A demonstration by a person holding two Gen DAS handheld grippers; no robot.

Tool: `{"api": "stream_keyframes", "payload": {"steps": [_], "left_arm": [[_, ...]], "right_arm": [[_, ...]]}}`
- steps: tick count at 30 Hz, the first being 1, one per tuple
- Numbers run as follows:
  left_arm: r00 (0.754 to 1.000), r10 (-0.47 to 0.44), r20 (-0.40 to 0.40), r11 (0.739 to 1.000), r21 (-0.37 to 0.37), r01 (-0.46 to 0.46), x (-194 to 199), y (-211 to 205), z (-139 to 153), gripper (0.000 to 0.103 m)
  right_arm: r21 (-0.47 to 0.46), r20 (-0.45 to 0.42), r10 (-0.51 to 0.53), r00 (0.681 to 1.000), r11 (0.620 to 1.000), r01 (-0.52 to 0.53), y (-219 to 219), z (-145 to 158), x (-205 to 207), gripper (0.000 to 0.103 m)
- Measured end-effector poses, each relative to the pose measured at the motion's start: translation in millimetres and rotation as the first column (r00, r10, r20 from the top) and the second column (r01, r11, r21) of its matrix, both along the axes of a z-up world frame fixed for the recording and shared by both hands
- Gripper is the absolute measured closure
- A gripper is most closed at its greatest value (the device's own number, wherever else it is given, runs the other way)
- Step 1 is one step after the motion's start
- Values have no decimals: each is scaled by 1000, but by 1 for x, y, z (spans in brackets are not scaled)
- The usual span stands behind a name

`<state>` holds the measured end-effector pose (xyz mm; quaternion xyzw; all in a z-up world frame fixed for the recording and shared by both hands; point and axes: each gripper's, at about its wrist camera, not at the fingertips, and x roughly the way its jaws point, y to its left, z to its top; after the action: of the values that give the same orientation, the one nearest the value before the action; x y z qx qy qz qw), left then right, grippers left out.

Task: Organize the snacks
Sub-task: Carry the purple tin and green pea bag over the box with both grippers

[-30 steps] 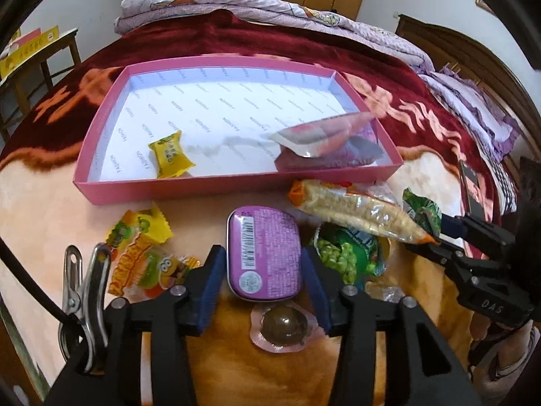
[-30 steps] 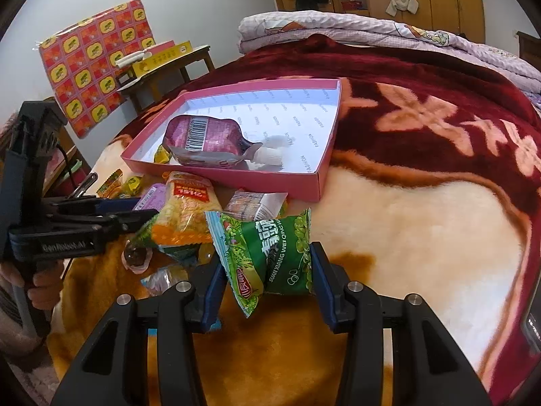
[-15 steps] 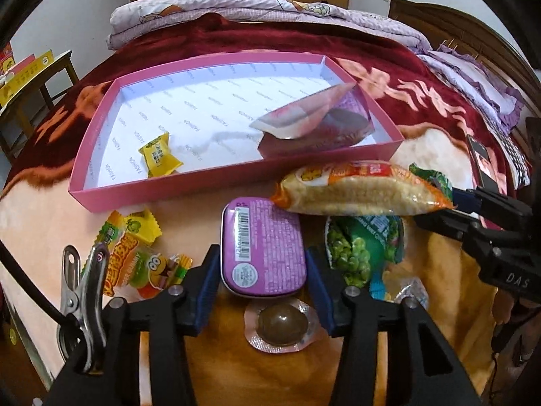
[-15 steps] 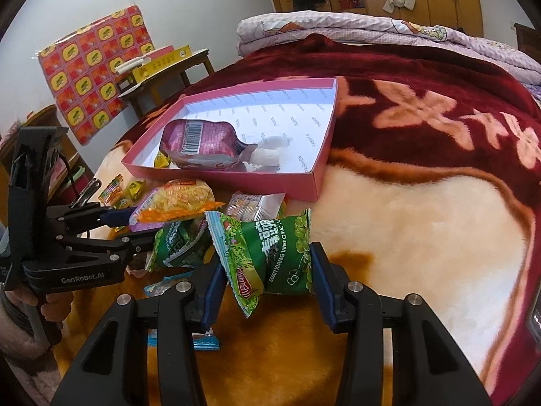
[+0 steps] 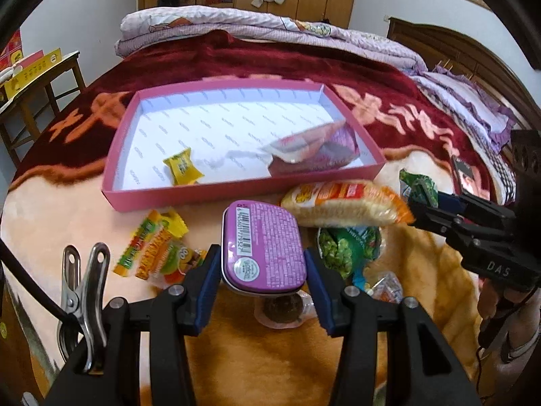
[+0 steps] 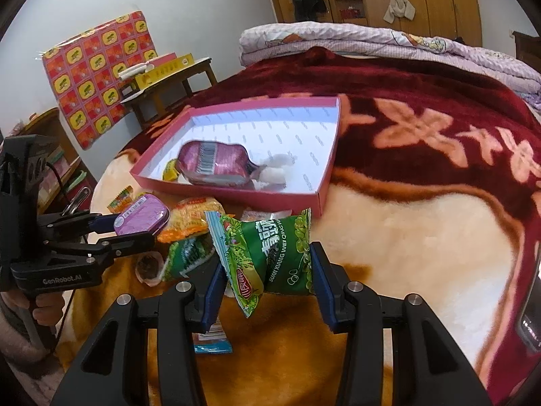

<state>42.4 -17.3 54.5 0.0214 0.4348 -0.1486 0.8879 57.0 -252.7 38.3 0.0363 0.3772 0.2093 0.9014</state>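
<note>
My left gripper (image 5: 262,265) is shut on a purple tin (image 5: 262,247), label side up, held just above the blanket. In the right wrist view the same left gripper (image 6: 135,228) holds the purple tin (image 6: 142,215) at the left. My right gripper (image 6: 267,272) is shut on a green pea packet (image 6: 270,257) above the blanket; in the left wrist view the right gripper (image 5: 436,204) and green pea packet (image 5: 419,186) show at the right. The pink box (image 5: 236,196) (image 6: 230,196) holds a yellow candy (image 5: 182,165) and a purple pouch (image 5: 314,152) (image 6: 213,164).
Loose on the blanket before the box lie a noodle pack (image 5: 341,203), a second green pea packet (image 5: 345,247), a round chocolate cup (image 5: 282,308), gummy packs (image 5: 159,247) and a blue wrapper (image 6: 213,341). A phone (image 5: 465,172) lies at the right. A small table (image 6: 169,81) stands beside the bed.
My left gripper has risen with the purple tin, which now hangs over the chocolate cup. The noodle pack has tipped down flat. My right gripper and its packet have kept still.
</note>
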Motion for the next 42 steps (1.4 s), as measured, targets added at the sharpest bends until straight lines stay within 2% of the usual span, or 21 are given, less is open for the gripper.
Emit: {"api": "stream_keyframes", "payload": {"steps": [7,23,34,42], "left_arm": [[999,9,33,1000,-30,-8,0,6,16,52],[995,38,92,999,-41,-34,19,19,42,52],[992,45,119,998,-39,-40,45,18,53,52],[993,52,109,998,-39,-48,69,18,50,52]], "right_arm": [[1,20,0,1000,1000,0,3,13,-1,56],[20,57,16,998,1000,-17,15,37,13,56],[18,85,34,996,999,-36,26,53,35,56],[22,78,39,996,999,-41,31,54,55,56]]}}
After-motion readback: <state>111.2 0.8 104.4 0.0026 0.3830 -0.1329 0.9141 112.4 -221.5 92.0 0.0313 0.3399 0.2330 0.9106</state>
